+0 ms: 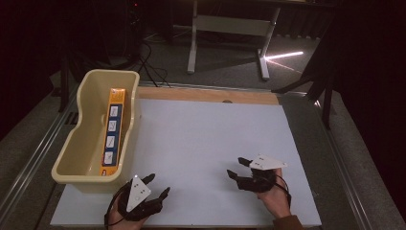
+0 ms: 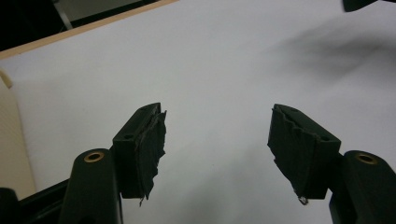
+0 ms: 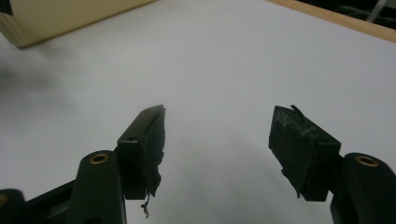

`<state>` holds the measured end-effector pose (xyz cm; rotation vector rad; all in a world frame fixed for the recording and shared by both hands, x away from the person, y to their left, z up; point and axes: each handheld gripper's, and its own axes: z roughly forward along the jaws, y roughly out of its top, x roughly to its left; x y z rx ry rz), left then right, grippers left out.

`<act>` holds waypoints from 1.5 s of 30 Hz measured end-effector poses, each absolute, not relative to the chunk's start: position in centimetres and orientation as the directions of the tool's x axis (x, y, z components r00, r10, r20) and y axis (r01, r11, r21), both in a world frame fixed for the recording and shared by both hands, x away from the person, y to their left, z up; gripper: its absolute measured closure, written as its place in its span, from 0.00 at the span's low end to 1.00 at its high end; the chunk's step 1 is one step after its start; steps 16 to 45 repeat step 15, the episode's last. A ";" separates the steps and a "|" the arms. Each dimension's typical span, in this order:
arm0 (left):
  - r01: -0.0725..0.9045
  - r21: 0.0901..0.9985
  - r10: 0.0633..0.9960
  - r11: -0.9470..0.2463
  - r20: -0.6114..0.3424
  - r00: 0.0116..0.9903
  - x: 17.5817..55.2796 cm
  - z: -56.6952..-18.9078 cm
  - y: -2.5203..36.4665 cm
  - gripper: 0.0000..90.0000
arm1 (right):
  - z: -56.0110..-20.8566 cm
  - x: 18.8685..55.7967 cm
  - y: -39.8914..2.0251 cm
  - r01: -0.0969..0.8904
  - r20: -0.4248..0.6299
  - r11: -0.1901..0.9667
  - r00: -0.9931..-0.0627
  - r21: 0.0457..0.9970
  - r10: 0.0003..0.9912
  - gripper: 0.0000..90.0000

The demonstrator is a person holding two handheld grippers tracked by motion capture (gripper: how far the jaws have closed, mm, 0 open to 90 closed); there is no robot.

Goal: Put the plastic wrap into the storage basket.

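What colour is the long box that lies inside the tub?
Orange, with small white squares along it; the box shows best in the high view.

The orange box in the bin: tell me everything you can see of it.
The orange box is long, narrow and flat, cardboard by the look of it, with a dark band at its far end and four small white panels in a row down its face. It lies inside the cream plastic bin, along the bin's right wall and apparently tilted against it, lengthwise front to back. Neither tool touches it. Its print is too small to read.

orange box (image 1: 111,132) — label print too small to read
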<state>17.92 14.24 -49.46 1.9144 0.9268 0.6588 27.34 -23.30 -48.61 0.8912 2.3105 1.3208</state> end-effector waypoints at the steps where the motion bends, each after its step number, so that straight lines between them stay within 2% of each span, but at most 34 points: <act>1: 0.341 0.883 0.814 -0.323 0.075 0.576 17.9 -49.5 14.3 0.40 | -48.7 27.1 -23.7 0.356 0.025 0.368 -0.747 0.859 0.664 0.37; 4: 0.347 0.882 0.819 -0.320 0.073 0.570 18.0 -49.5 14.5 0.40 | -48.8 26.6 -24.6 0.350 0.011 0.377 -0.745 0.858 0.667 0.32; 14: 0.354 0.880 0.831 -0.316 0.077 0.550 18.4 -49.7 14.5 0.38 | -49.1 26.4 -24.5 0.315 -0.056 0.453 -0.768 0.834 0.638 0.31; 45: 0.357 0.880 0.832 -0.313 0.072 0.551 18.5 -49.8 14.5 0.38 | -49.2 26.5 -24.5 0.316 -0.056 0.458 -0.771 0.831 0.635 0.31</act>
